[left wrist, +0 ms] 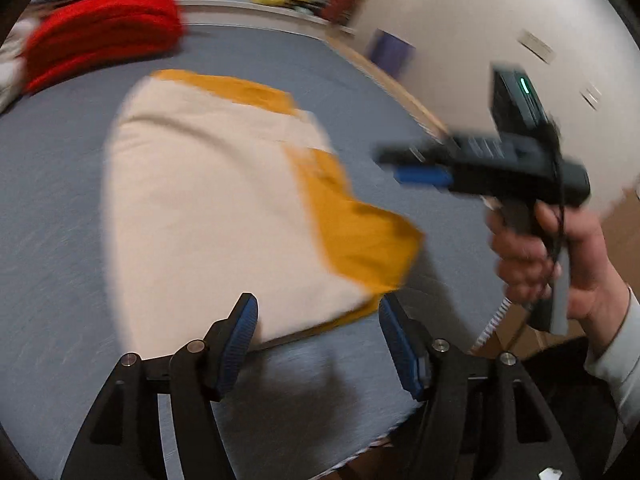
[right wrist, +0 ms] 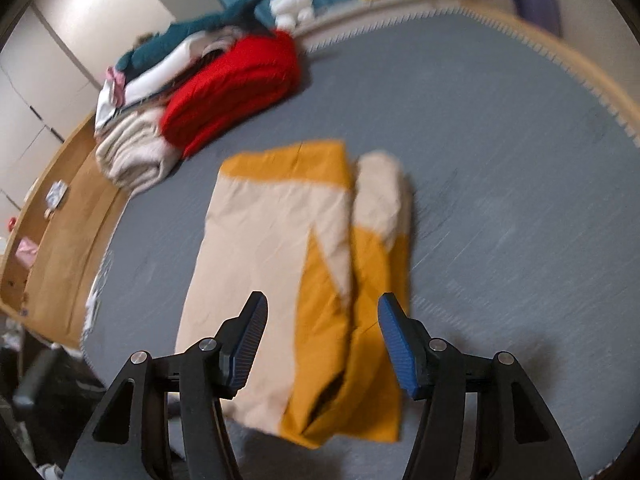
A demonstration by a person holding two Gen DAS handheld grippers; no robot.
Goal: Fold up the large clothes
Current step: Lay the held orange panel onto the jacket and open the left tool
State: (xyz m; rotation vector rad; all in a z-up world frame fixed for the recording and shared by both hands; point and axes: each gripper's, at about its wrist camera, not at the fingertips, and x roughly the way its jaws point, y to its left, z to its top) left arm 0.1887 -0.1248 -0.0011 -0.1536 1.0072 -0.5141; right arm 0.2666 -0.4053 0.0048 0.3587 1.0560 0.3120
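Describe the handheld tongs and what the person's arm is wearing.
Both tongs have black angular linkage arms with silver pivot bolts and ribbed blue pads: left tongs, right tongs. From the left wrist view, the right unit shows a black pistol-style body, a green indicator light and a dark cable. The person's sleeve is light grey.

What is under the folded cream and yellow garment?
The garment lies flat on the grey bed cover, which shows on all sides of it. The part of the cover directly beneath, and the garment's inner folded layers, are covered and cannot be seen.
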